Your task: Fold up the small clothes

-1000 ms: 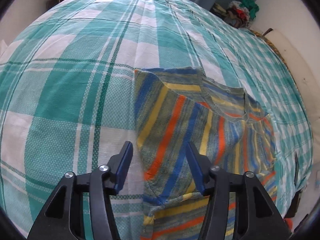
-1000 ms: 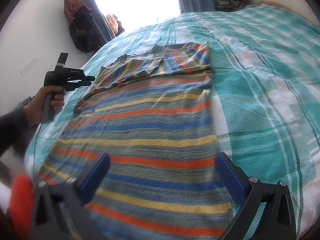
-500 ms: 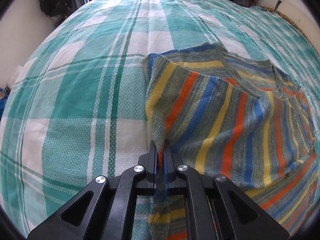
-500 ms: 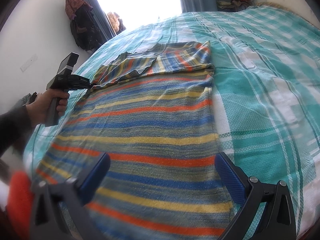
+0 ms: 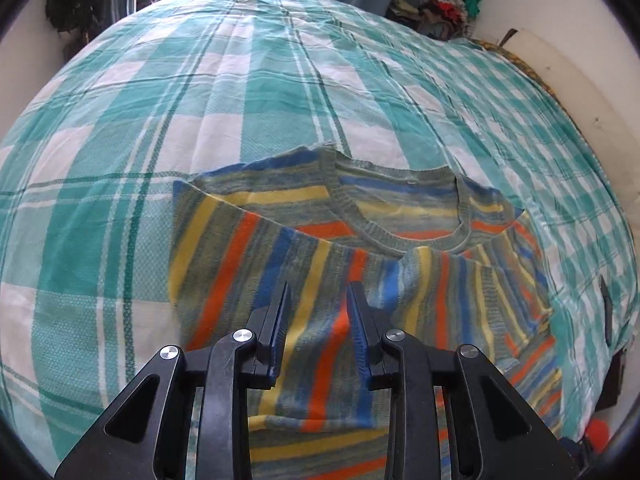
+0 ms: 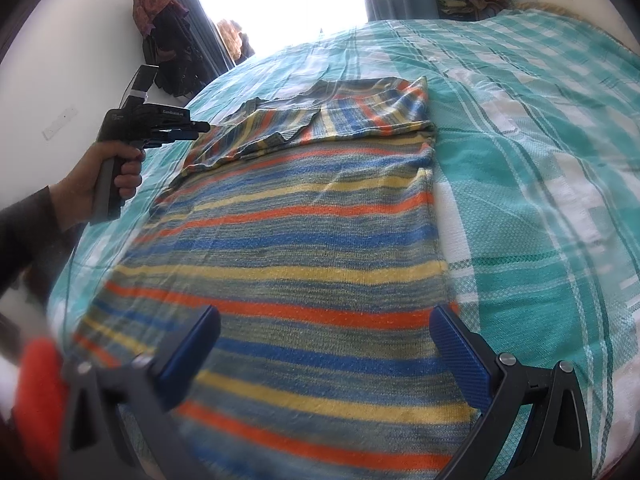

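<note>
A striped knit sweater (image 6: 312, 232) in blue, orange and yellow lies flat on the bed, with both sleeves folded across its chest near the collar (image 5: 400, 216). In the left wrist view my left gripper (image 5: 318, 300) is open and empty, its jaws a little apart just above the folded left sleeve (image 5: 248, 264). It also shows in the right wrist view (image 6: 200, 128), at the sweater's far left shoulder. My right gripper (image 6: 324, 336) is wide open and empty over the sweater's hem.
The bed has a teal and white checked cover (image 5: 200, 92). A pile of clothes (image 5: 448, 4) lies by the far wall. Dark garments (image 6: 168, 40) hang on the wall by the window. A red object (image 6: 36, 392) is blurred at the near left.
My left gripper was shut on the left sleeve half a second ago. It has laid the sleeve across the chest, let go and opened. My right gripper has stayed open over the hem.
</note>
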The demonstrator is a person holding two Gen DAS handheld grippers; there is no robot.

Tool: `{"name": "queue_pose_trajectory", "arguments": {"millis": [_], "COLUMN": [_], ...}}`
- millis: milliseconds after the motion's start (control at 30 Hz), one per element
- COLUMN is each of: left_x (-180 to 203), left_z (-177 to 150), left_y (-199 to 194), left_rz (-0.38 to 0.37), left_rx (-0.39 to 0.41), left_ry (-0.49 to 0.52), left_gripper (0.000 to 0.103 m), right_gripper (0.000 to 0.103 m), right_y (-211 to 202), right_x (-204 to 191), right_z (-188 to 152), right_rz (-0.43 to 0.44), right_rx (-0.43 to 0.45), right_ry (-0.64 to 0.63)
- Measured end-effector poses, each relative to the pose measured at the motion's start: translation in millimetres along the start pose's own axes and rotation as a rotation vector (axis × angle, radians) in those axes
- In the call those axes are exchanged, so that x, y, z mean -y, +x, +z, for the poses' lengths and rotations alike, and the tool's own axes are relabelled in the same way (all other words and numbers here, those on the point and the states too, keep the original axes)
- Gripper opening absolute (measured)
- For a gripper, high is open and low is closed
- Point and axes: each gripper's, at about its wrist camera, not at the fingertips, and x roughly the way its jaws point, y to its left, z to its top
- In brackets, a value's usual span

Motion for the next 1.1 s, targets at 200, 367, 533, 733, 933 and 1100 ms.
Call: {"name": "queue_pose_trajectory", "arguments": {"millis": [200,367,533,733,933,1100], "left_x": [-61.4,-23.3,23.2,-22.8,-10.2,37.8], "left_z": [8.9,-0.5,-51.8,-91.6,-112.8,-163.8], "left_y": [17.5,-29.3,-38.5,-20.2,-72.6,-113.0], "left_rz": [0.295,0.316,0.205,0.258,0.255,0.215], "left_rx": [0.047,0.141,0.118,0.038,0.059,0.096], "left_ry": [-0.236,-0.069,0.128,-0.012,0.01,0.129], "left_gripper": [0.003,0.049,0.075,0.095,0.089,0.092], "right_gripper": [0.103,0.103,0.103,0.103,0.103,0.103], "right_y": [2.5,0.0,-2.5,-10.7,-19.5,-17.2], "right_x": [0.9,7.3,6.0,1.6,5.2,-2.0], "right_z": [-1.1,4.3,6.4,4.1,6.9,5.7], "right_rz": [-0.015,-0.001,0.015,-0.012,-0.019,-0.01], "right_rx": [-0.008,0.005,0.012,0.034,0.056,0.04], "right_ry": [-0.006,0.023,0.028,-0.012,-0.006,-0.043]}}
